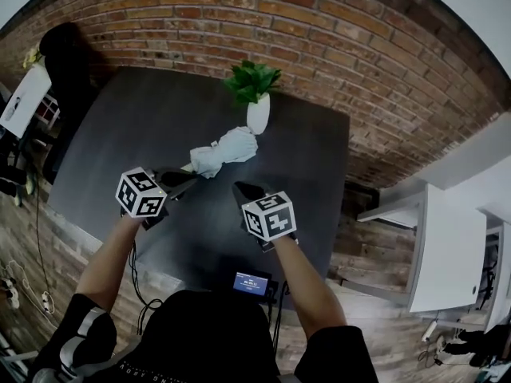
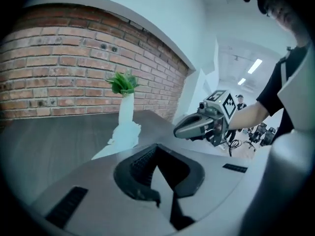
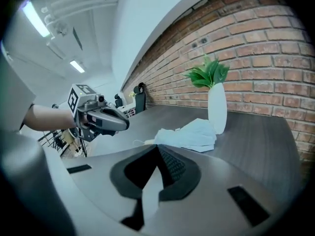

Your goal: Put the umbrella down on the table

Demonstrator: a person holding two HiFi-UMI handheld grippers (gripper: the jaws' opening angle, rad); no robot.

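Note:
A folded pale umbrella (image 1: pixel 225 152) lies flat on the dark table (image 1: pixel 144 126), its far end against a white vase (image 1: pixel 258 115) of green leaves. It also shows in the left gripper view as the umbrella (image 2: pixel 125 134) and in the right gripper view as the umbrella (image 3: pixel 189 134). Neither gripper touches it. My left gripper (image 1: pixel 188 183) hovers near the umbrella's handle end, shut and empty, with the left gripper (image 2: pixel 157 146) jaws meeting at a point. My right gripper (image 1: pixel 243 190) hangs just right of it, also shut with nothing held, as its own view of the right gripper (image 3: pixel 158 147) shows.
A brick wall (image 1: pixel 335 46) runs behind the table. A dark chair (image 1: pixel 68 62) stands at the far left and a white cabinet (image 1: pixel 447 254) at the right. A small device with a lit screen (image 1: pixel 251 283) sits at the table's near edge.

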